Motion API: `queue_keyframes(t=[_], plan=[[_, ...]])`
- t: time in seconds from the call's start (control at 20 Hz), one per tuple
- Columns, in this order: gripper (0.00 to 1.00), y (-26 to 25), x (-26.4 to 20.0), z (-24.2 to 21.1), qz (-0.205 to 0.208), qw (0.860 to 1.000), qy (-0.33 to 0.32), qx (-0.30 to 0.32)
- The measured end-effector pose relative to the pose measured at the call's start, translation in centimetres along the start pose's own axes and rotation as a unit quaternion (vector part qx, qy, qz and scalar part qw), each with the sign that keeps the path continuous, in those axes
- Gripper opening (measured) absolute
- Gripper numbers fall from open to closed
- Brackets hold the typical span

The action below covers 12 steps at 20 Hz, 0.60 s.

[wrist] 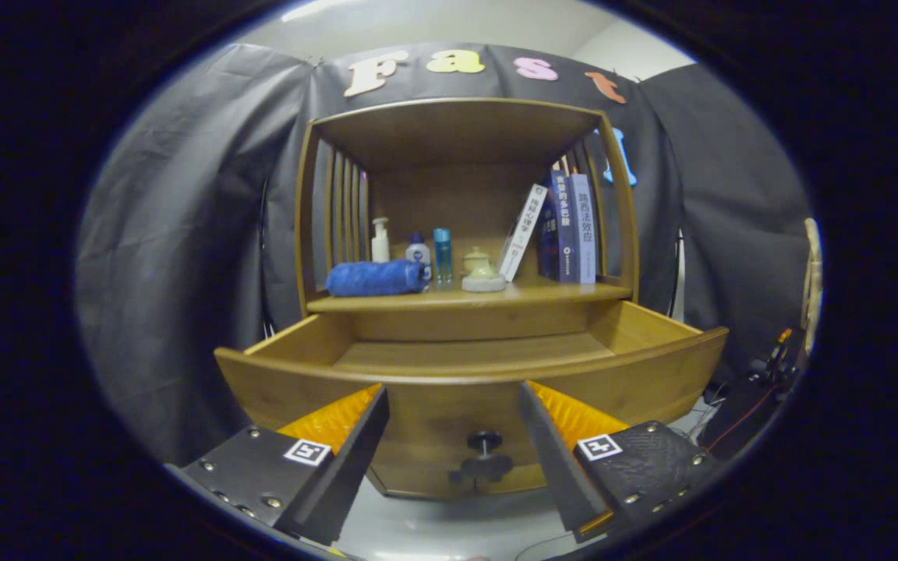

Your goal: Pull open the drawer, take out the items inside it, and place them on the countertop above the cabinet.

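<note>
I saw the brown wooden drawer [471,366] pulled open, apparently empty, while my hand-held gripper [453,425] gaped, holding nothing.

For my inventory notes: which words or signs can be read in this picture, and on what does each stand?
"路西法效应": pale grey book spine.
"贪婪的多巴胺": dark blue book spine.
Too blurred to read: leaning white book.
Open gripper, fingers flanking the black drawer knob: square markers, no words.
</note>
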<state>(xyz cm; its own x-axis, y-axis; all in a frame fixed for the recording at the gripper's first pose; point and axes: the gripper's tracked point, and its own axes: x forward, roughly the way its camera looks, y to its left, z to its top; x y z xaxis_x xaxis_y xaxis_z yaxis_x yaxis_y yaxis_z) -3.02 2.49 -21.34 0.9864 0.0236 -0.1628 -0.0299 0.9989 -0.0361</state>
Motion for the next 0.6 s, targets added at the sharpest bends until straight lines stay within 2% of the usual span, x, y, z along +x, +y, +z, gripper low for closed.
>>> queue_keyframes(t=[0.05,0.15,0.4,0.6], plan=[[0.99,-0.6,-0.1,-0.9,-0.010,1.000,0.012,0.003],[0.99,0.2,-0.6,-2.1,0.002,1.000,0.022,0.007],[0.99,-1.1,0.1,-4.3,-0.002,0.999,0.048,0.024],[0.99,-0.9,0.6,-4.4,-0.001,0.998,0.049,0.042]])
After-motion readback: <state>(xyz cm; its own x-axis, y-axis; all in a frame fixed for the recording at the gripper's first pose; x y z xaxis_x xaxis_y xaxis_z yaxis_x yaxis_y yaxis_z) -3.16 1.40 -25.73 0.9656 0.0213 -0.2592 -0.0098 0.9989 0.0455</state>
